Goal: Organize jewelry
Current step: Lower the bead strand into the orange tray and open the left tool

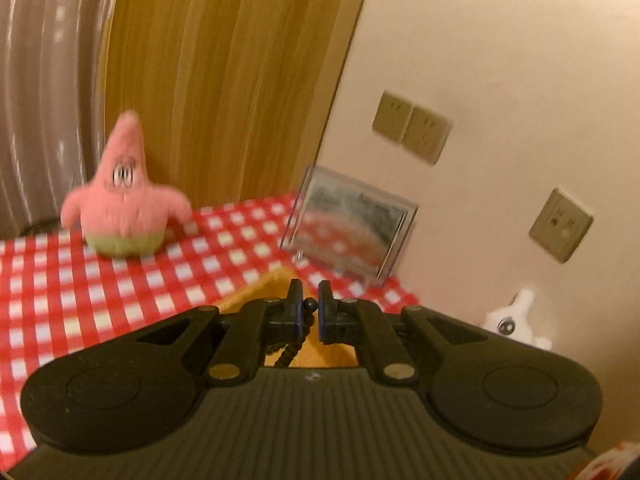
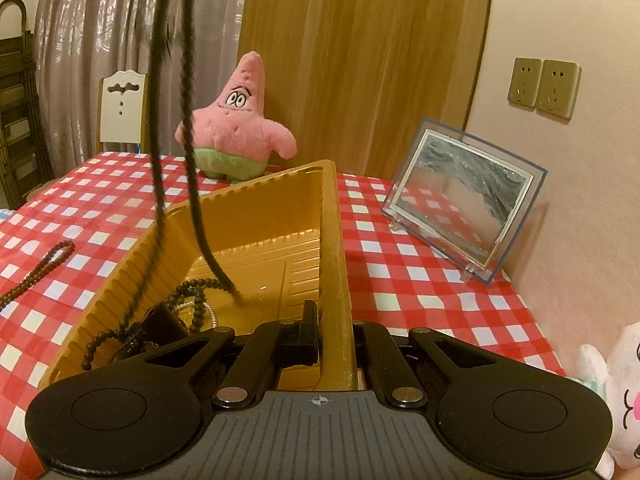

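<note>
My left gripper is shut on a black bead necklace, held high above the yellow tray. In the right wrist view the necklace hangs as a long loop from the top edge, its lower end reaching into the yellow tray. Inside the tray lie more black beads and a pearl strand. My right gripper is shut on the tray's right rim. A brown bead strand lies on the cloth left of the tray.
A pink star plush stands behind the tray on the red checked tablecloth. A clear picture frame leans at the right by the wall. A white plush sits at the table's right edge. A chair stands behind.
</note>
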A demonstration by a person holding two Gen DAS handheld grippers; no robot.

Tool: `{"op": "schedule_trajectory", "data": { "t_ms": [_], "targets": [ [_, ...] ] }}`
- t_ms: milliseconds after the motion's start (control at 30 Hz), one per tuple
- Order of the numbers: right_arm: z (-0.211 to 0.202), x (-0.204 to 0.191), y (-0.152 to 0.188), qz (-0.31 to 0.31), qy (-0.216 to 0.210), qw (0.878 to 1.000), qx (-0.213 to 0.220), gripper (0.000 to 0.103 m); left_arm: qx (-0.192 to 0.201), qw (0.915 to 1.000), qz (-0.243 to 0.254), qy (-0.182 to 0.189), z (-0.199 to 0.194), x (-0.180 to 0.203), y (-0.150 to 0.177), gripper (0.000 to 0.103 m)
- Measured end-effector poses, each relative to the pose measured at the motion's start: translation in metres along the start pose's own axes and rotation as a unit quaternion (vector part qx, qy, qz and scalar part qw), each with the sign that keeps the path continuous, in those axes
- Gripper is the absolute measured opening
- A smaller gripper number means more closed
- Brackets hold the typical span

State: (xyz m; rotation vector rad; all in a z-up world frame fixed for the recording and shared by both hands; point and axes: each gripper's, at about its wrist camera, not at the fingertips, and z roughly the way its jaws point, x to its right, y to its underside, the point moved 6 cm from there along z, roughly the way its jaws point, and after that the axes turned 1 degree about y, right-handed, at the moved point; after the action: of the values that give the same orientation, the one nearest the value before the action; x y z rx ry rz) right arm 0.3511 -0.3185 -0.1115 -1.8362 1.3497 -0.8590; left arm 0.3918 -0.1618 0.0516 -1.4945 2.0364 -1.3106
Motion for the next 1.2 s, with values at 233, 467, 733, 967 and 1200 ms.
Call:
{"op": "schedule_trajectory", "data": {
  "t_ms": [233, 467, 733, 967, 1200],
  "targets": [
    [0.000, -0.001, 0.001, 0.002, 0.000, 1.000, 0.000, 0.003, -0.052, 0.9972, -0.053, -0.012, 0.034, -0.022, 0.044, 0.006],
    [0.000, -0.002, 0.002, 0.003, 0.000, 1.000, -0.002, 0.003, -0.100, 0.9912, -0.084, -0.018, 0.062, -0.033, 0.086, 0.006],
    [0.000, -0.002, 0.003, 0.003, 0.001, 1.000, -0.002, 0.003, -0.137, 0.9853, -0.098, -0.028, 0.081, -0.041, 0.119, 0.006],
    [-0.001, -0.003, 0.003, 0.001, 0.000, 1.000, -0.001, 0.003, -0.139, 0.9849, -0.101, -0.016, 0.083, -0.036, 0.120, 0.013],
    [0.000, -0.003, 0.001, 0.001, 0.000, 1.000, -0.001, 0.003, -0.103, 0.9896, -0.098, -0.017, 0.061, -0.035, 0.102, 0.031]
  ]
}}
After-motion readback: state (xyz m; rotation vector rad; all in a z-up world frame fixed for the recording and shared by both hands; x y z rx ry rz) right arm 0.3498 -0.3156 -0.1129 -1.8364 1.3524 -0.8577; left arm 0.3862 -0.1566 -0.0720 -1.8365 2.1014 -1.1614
